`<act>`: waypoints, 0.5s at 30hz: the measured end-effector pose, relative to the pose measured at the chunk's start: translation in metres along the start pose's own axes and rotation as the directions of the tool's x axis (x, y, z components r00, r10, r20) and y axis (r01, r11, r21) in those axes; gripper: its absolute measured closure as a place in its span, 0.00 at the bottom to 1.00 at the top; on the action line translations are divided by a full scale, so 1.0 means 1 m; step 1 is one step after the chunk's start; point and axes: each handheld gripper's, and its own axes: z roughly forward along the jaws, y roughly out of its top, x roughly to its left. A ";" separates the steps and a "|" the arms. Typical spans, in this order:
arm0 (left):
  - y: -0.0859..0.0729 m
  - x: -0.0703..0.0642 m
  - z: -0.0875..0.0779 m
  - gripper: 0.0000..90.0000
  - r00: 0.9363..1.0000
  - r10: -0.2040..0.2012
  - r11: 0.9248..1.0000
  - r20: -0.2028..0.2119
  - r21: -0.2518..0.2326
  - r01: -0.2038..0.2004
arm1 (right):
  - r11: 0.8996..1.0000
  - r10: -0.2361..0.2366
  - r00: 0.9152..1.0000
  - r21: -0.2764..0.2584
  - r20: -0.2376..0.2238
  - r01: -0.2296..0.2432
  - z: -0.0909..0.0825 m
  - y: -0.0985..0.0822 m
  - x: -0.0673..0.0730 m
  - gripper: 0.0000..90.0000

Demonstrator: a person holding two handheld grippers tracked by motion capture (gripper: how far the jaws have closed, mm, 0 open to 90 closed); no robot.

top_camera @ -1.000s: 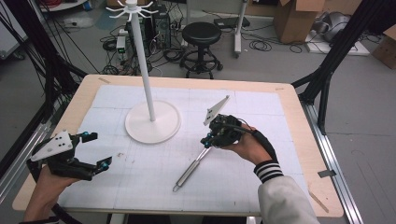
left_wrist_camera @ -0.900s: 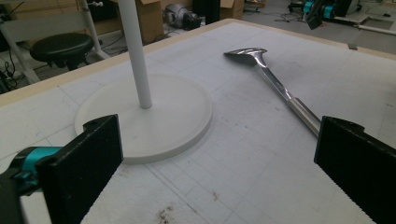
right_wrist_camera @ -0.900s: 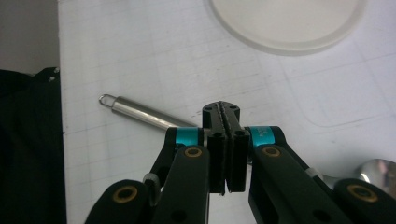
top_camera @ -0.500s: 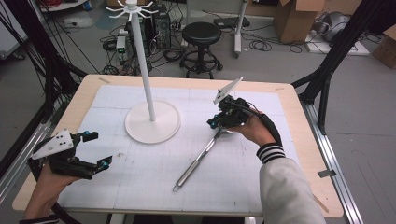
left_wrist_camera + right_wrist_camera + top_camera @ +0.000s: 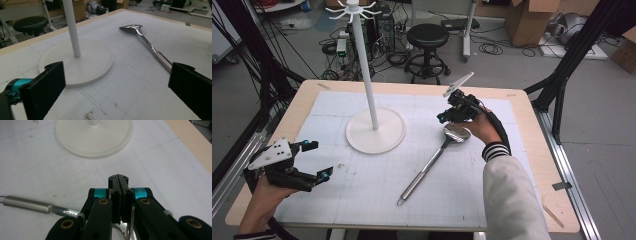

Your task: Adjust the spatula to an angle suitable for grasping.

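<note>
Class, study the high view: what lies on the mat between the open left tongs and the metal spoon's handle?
Nothing. In the high view, bare gridded mat separates the left tongs from the spoon; the white stand base sits farther back.

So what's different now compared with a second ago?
The right gripper, shut with nothing between its jaws, moved away from the person, from near the ladle's handle toward the far side by its bowl. The ladle, the white stand and the open left gripper stayed where they were.
</note>
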 end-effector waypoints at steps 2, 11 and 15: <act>0.000 0.000 0.001 0.02 1.000 0.002 1.000 0.000 0.005 -0.002 | 1.000 -0.003 1.000 0.007 -0.004 0.003 0.003 0.001 -0.003 1.00; 0.000 0.000 0.002 0.02 1.000 0.003 1.000 -0.003 0.009 -0.003 | 1.000 -0.021 1.000 -0.001 0.021 0.021 0.017 0.010 -0.017 1.00; 0.000 -0.001 0.002 0.02 1.000 0.004 1.000 -0.006 0.012 -0.004 | 1.000 0.001 1.000 0.009 0.027 -0.002 0.024 0.008 -0.022 1.00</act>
